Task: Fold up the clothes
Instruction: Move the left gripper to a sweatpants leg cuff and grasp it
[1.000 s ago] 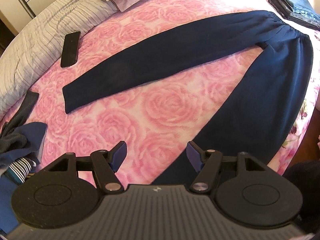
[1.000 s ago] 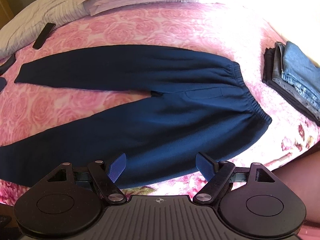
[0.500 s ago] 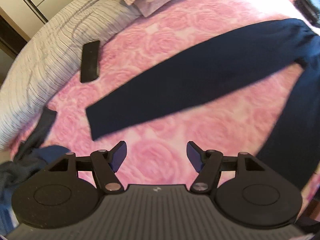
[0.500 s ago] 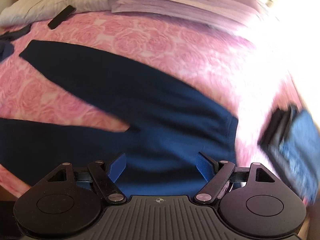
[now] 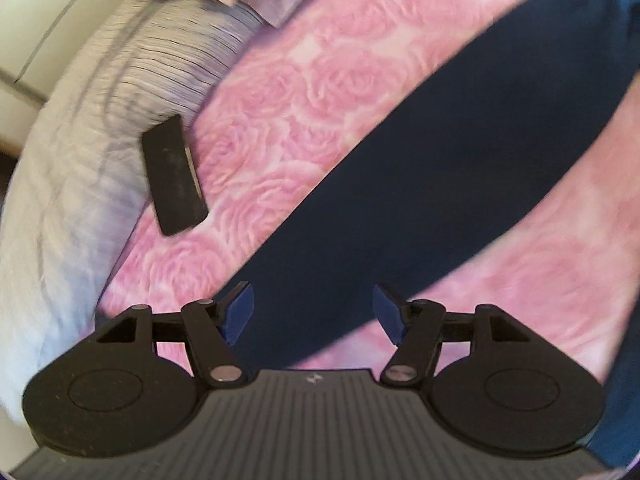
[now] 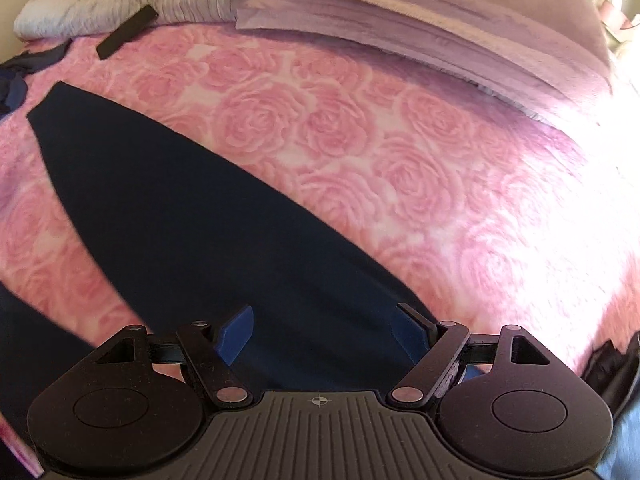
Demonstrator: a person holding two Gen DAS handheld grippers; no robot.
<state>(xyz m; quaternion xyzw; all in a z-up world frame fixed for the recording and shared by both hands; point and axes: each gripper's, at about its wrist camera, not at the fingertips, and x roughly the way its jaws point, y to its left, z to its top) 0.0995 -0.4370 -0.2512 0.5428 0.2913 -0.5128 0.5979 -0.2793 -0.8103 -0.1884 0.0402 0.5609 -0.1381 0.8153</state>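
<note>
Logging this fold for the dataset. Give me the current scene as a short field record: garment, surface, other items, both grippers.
garment: navy trousers, spread flat, legs apart, not yet folded
surface: pink rose bedspread
other items: black phone at the bedspread's edge beside grey bedding; pillows at the head
left gripper: open, over a trouser leg, holding nothing
right gripper: open, over the trousers, holding nothing
blur: left view smeared by motion

Your left view is motion-blurred, the navy trousers point(image 5: 460, 152) run off its top-right edge with the cuff hidden behind the gripper body, and your right view crops the folded dark stack point(image 6: 612, 364) at the edge.
</note>
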